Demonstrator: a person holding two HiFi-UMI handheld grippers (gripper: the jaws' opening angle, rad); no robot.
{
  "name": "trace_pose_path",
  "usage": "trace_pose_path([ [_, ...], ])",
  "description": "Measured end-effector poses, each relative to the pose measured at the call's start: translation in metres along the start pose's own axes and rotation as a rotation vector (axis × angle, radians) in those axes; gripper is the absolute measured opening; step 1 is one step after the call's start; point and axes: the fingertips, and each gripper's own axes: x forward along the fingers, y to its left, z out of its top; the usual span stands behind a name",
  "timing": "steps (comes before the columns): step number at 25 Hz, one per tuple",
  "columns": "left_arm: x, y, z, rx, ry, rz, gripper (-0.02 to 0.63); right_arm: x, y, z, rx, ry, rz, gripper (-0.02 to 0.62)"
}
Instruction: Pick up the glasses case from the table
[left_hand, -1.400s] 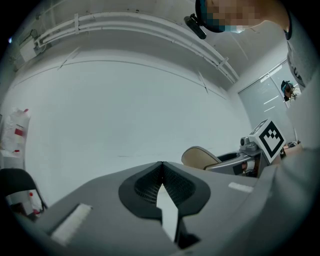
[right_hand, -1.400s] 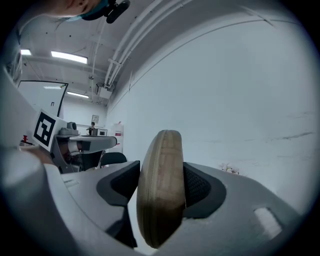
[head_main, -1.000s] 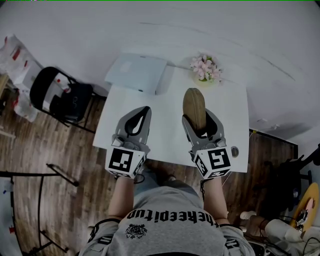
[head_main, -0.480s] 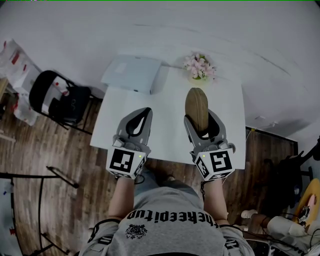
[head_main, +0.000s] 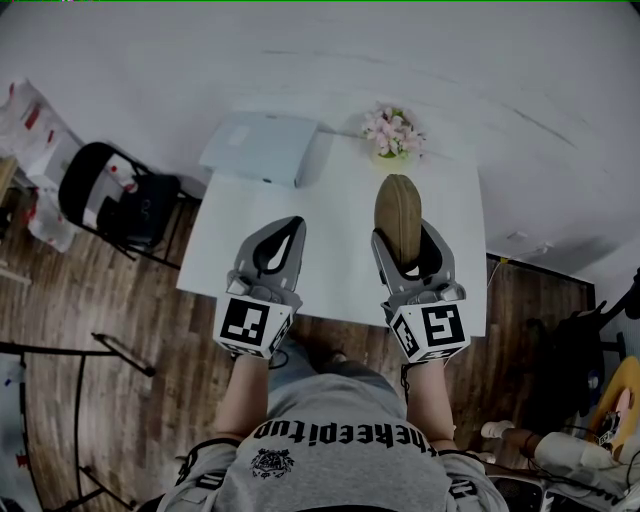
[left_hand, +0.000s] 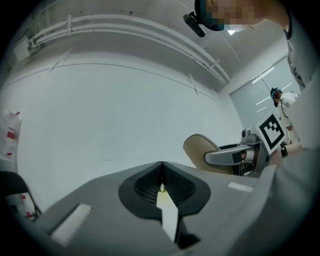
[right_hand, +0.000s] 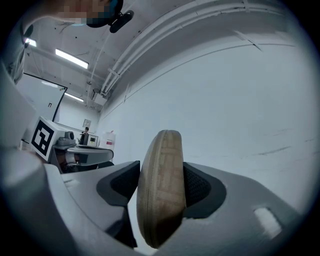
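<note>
Tan glasses case (head_main: 397, 203) clamped in right gripper (head_main: 405, 238) jaws over the table (head_main: 335, 235); left gripper (head_main: 290, 224) jaws clenched, empty.

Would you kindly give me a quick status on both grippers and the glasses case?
Right gripper shut on glasses case, case on edge between jaws. Left gripper shut, empty. Flowers and grey box at far side of table, clear of the case.

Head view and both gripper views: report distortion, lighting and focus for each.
Head view: dim and flat, darker toward the corners. Left gripper view: fisheye circle with black corners, wall rails bowed, left gripper large and soft-edged. Right gripper view: same fisheye, glasses case looms slightly soft, ceiling strip lights glare at upper left.
</note>
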Motion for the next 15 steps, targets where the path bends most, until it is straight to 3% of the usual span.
trace_pose_path([
  [15, -0.001, -0.014, 0.005, 0.016, -0.007, 0.003, 0.018, -0.012, -0.007, 0.005, -0.006, -0.029, -0.004, 0.255],
])
